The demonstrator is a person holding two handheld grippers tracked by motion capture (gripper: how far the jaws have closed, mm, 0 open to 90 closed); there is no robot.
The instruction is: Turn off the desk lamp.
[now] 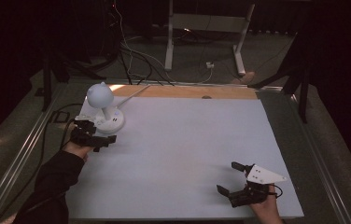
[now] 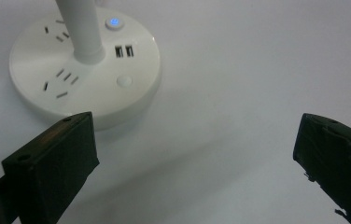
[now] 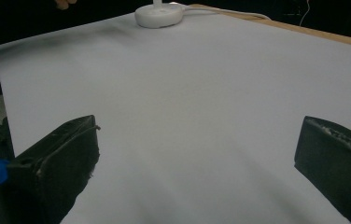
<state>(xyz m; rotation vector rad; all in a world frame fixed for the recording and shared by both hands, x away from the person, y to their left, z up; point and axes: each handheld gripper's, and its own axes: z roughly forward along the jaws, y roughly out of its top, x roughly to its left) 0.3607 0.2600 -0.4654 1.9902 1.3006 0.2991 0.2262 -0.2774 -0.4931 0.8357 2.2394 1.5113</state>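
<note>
Desk lamp (image 1: 104, 105) at far-left of table (image 1: 187, 154), on white sheet; round base (image 2: 87, 65) carries sockets, USB ports, lit blue button (image 2: 113, 22), second plain button (image 2: 124, 81).

Left gripper (image 1: 100, 135) just beside base on near side, jaws wide, empty, likely staged to press button or take stem.

Stem (image 2: 81, 28) rises upright from base: long axis vertical. Rounded head (image 1: 100, 93) tops it; facing unclear. Cord (image 1: 134, 92) trails far-right.

Right gripper (image 1: 232, 179) near-right, well apart, jaws wide, empty, apparently idle.
</note>
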